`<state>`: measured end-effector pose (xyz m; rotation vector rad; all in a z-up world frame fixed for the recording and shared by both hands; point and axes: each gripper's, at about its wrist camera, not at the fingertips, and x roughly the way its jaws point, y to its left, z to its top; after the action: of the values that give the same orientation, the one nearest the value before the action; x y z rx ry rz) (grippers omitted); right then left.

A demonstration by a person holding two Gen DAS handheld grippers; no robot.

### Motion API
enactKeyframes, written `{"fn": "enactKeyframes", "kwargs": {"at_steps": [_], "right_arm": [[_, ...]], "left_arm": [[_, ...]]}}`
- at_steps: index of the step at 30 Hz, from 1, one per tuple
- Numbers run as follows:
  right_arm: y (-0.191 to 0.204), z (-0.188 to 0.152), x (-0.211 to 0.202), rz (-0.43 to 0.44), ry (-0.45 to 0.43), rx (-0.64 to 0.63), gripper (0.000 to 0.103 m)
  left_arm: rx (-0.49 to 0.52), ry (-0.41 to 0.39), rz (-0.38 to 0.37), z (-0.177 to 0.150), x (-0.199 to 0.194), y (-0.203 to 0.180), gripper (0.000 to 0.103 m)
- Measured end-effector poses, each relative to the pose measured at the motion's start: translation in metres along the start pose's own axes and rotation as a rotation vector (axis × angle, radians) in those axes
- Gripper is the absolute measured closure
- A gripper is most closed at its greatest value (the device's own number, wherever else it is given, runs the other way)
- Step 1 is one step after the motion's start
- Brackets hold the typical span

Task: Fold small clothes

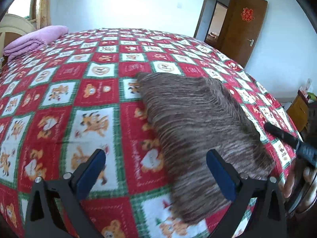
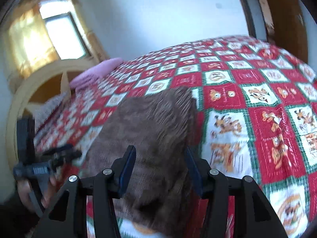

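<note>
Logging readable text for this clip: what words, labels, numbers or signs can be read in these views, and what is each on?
Red paper-cut sign on the brown door: it looks like the double-happiness character "囍", though it is small and soft.
Pale script on the red squares of the bedspread: lettering is there, but too blurred to read.
Brown striped garment: no text visible.
Grippers: no text visible.

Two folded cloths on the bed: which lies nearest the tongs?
The brown striped garment, right beneath both tongs; the pink folded blanket sits far off by the headboard.
</note>
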<state>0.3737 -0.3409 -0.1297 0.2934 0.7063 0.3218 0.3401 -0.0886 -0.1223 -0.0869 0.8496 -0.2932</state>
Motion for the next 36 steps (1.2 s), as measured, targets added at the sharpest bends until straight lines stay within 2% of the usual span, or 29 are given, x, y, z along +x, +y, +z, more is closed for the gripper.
{"fn": "enactKeyframes", "kwargs": {"at_steps": [3, 6, 12, 16, 22, 25, 27, 29, 31, 36], "right_arm": [[-0.014, 0.023, 0.018, 0.037, 0.000, 0.076, 0.050], [-0.027, 0.036, 0.044, 0.045, 0.042, 0.125, 0.050], [-0.054, 0.037, 0.089, 0.007, 0.126, 0.166, 0.050], [-0.067, 0.032, 0.092, 0.063, 0.117, 0.215, 0.050], [-0.059, 0.028, 0.090, 0.119, 0.113, 0.178, 0.050], [-0.056, 0.027, 0.093, 0.118, 0.126, 0.161, 0.053], [-0.057, 0.026, 0.094, 0.134, 0.132, 0.174, 0.062], [-0.060, 0.025, 0.094, 0.167, 0.137, 0.192, 0.065], [-0.063, 0.024, 0.093, 0.189, 0.139, 0.209, 0.066], [-0.069, 0.024, 0.098, 0.196, 0.142, 0.252, 0.070]], "left_arm": [[0.056, 0.025, 0.059, 0.000, 0.020, -0.015, 0.000], [0.074, 0.052, 0.072, -0.010, 0.037, -0.018, 0.000], [0.079, 0.062, 0.031, -0.014, 0.037, -0.018, 0.000], [0.055, 0.074, 0.000, -0.013, 0.041, -0.015, 0.000], [0.074, 0.069, -0.001, -0.014, 0.041, -0.020, 0.000], [0.075, 0.068, -0.010, -0.015, 0.039, -0.021, 0.000], [0.079, 0.065, -0.034, -0.015, 0.038, -0.022, 0.001], [0.085, 0.063, -0.088, -0.015, 0.036, -0.022, 0.007], [0.077, 0.066, -0.153, -0.015, 0.034, -0.022, 0.013], [0.023, 0.075, -0.238, -0.012, 0.037, -0.015, 0.020]]}}
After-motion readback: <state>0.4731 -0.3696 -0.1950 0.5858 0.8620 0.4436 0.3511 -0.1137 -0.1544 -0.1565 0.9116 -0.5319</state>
